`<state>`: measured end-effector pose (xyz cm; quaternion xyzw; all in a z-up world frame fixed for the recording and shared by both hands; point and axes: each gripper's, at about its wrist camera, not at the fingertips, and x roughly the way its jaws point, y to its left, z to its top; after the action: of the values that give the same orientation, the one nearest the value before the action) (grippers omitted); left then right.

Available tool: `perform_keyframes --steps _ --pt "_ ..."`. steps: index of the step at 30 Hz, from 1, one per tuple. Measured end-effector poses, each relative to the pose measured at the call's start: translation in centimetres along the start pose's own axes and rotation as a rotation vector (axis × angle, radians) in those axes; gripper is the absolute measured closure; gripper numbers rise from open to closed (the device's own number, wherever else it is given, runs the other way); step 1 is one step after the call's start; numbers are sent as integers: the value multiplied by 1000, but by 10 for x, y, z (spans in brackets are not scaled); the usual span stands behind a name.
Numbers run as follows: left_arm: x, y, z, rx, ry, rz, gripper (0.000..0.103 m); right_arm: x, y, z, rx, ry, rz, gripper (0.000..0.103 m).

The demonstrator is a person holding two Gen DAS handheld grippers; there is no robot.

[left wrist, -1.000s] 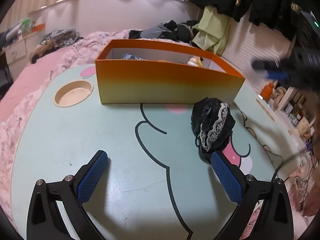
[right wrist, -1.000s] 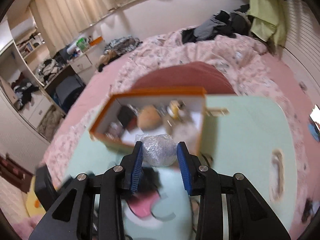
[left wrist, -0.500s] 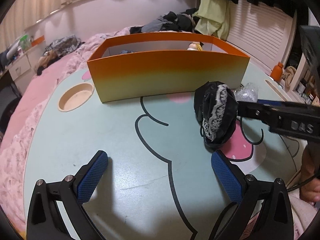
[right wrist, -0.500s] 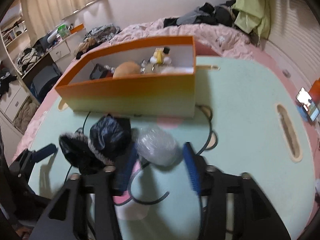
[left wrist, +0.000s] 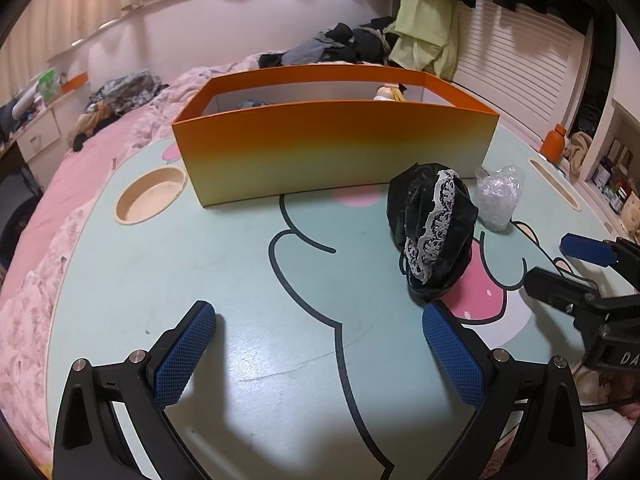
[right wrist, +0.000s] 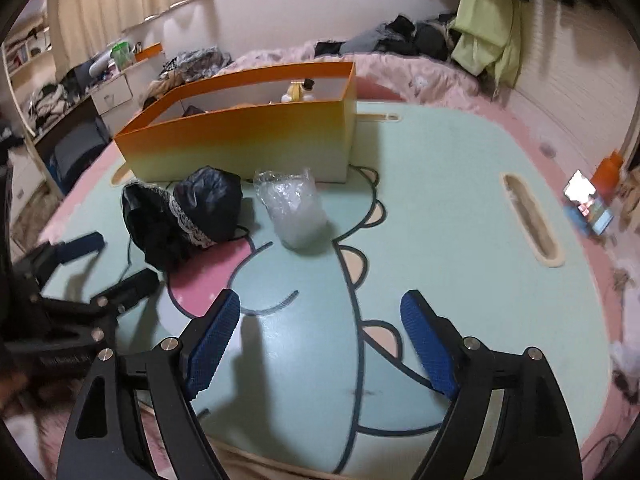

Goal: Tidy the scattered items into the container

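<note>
An orange box (left wrist: 332,148) stands at the back of the green table (left wrist: 200,264), with several items inside; it also shows in the right wrist view (right wrist: 240,140). A black lace-trimmed bundle (left wrist: 432,232) lies in front of it, also in the right wrist view (right wrist: 184,212). A clear bubble-wrap roll (left wrist: 498,196) stands beside the bundle, seen too in the right wrist view (right wrist: 292,208). My left gripper (left wrist: 320,340) is open and empty near the front edge. My right gripper (right wrist: 320,328) is open and empty, short of the roll; it shows at the right of the left wrist view (left wrist: 568,268).
A round cup recess (left wrist: 150,196) is at the table's left, a long slot (right wrist: 528,216) at its right. A pink bed with clothes (left wrist: 344,44) lies behind. An orange bottle (right wrist: 608,168) and a lit phone (right wrist: 588,204) sit off the right edge.
My right gripper carried the bubble-wrap roll down from above the box, set it on the table beside the black bundle, opened and drew back. The left gripper stayed open.
</note>
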<state>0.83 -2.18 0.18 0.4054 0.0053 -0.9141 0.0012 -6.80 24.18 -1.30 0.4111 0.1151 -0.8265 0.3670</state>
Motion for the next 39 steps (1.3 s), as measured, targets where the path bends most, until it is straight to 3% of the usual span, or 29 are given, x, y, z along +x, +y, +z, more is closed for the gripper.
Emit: perform_keyframes --steps 2,6,18,21,26,28,32,34,39 --pt "0 0 0 3 0 0 0 5 3 0 -20 9 -32 19" --pt "0 -1 0 6 2 -3 0 13 3 2 -30 27 -59 0" --pt "-4 5 13 1 42 -26 1 11 -1 -1 -30 20 -54 0" --pt "-27 20 40 -46 -7 -60 1 11 -1 -1 -31 20 -55 0" --pt "-57 7 106 35 -36 -156 5 10 -1 -1 -31 17 -54 0" --pt "-55 -5 131 91 -44 -162 10 10 -2 -2 -32 17 -53 0" --pt "-10 -37 179 154 41 -181 39 9 -1 -2 -33 15 -52 0" --pt "19 -48 192 140 108 -201 44 9 -2 -2 -33 15 -52 0" --pt "81 -62 208 102 175 -125 55 9 -1 -1 -34 14 -48 0"
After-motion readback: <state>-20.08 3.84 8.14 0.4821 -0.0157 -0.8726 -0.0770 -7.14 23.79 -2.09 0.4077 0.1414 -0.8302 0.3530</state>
